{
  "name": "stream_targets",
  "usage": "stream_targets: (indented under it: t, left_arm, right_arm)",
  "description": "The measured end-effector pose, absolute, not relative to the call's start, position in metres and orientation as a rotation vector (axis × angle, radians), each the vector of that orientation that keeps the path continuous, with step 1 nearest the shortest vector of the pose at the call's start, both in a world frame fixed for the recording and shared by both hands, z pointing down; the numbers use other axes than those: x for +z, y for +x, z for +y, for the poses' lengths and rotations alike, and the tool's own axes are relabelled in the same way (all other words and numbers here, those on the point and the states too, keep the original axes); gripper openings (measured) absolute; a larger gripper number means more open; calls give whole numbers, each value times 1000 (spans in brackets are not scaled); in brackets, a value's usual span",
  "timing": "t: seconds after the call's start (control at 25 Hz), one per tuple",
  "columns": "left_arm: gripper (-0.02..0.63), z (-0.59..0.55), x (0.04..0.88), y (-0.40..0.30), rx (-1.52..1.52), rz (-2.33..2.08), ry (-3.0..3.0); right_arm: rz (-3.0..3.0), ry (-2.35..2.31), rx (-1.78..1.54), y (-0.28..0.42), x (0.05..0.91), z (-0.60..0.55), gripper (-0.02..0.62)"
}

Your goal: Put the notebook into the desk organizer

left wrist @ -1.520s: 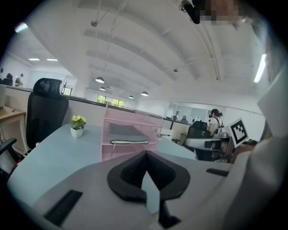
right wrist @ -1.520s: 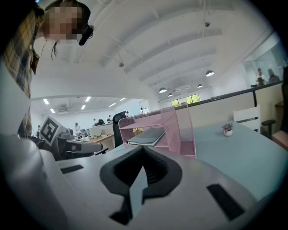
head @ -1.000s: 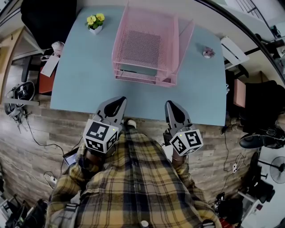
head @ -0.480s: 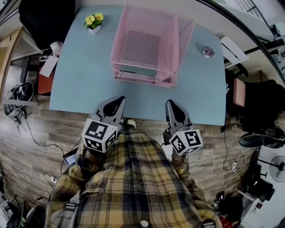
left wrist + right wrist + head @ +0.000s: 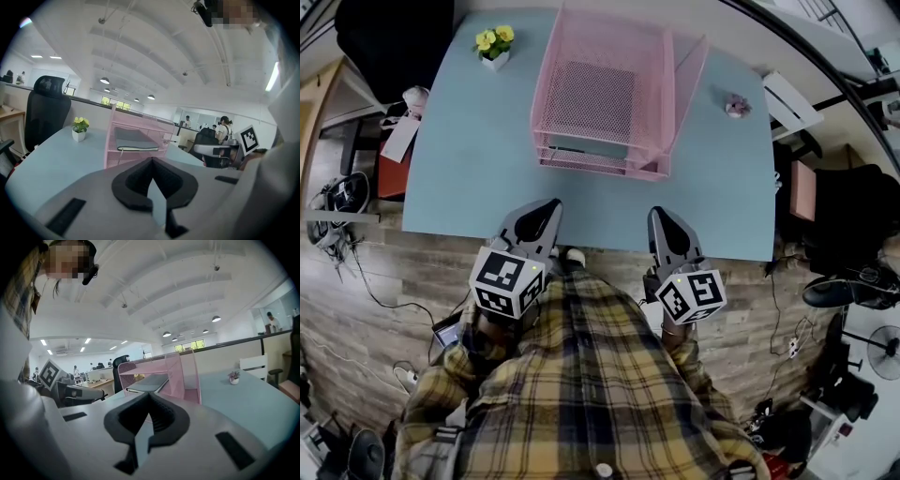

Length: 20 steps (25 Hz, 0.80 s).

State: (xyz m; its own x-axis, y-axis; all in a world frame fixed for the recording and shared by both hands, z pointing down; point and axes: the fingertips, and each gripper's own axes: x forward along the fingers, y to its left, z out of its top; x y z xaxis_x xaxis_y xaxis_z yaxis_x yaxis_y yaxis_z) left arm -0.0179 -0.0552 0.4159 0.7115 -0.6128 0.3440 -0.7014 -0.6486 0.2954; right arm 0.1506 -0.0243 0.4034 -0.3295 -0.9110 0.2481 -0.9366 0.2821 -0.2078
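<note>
The left tongs (image 5: 547, 205) and right tongs (image 5: 662, 216) are closed and empty at the near edge of the counter (image 5: 469, 169). The notebook (image 5: 133, 140) lies in the middle tray of the pink desk organizer (image 5: 600, 165). A careless bump could likely slide it out.

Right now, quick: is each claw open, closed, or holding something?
Left claw: closed, nothing held.
Right claw: closed, nothing held.

three cameras, one desk
head view looks steeply down on the blue table (image 5: 469, 169) from overhead; each gripper view sits low at the near edge, facing almost level across it. all three share the pink desk organizer (image 5: 605, 94).
</note>
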Motion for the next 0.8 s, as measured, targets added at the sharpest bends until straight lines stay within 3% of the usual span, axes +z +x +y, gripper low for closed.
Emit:
stream_targets:
  t: [0.8]
  left_arm:
    - [-9,-62,414,-20,293,-1022,2505]
  right_arm:
    - [-2453,1782,498,149,403,-28,2]
